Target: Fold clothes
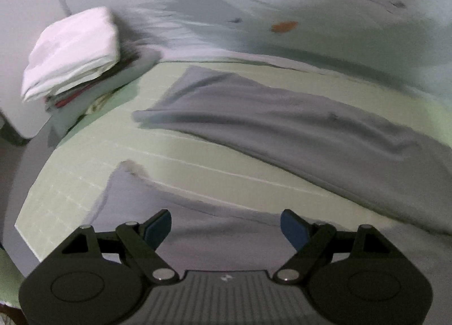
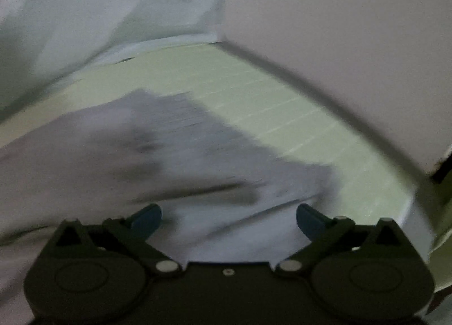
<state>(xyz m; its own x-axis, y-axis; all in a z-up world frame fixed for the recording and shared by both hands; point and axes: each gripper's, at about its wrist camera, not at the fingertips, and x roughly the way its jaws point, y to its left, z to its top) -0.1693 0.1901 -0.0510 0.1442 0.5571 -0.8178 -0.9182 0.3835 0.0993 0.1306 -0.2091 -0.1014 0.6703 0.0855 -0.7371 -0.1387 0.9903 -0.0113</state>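
A grey garment point(image 1: 282, 124) lies spread on the pale green mat point(image 1: 158, 155), one long part running from centre left to the right edge and another part point(image 1: 197, 229) lying near me. My left gripper point(image 1: 226, 226) is open just above that near part, with nothing between its blue pads point(image 1: 158, 226). In the right wrist view the same grey garment point(image 2: 141, 155) is blurred by motion and fills the left and centre. My right gripper point(image 2: 228, 217) hangs open over its near edge, holding nothing.
A stack of folded clothes with a white piece on top point(image 1: 73, 51) sits at the mat's far left. A pale sheet with orange spots point(image 1: 282, 0) hangs behind. A plain wall point(image 2: 339, 42) borders the mat point(image 2: 296, 116) on the right, where the mat's edge drops away.
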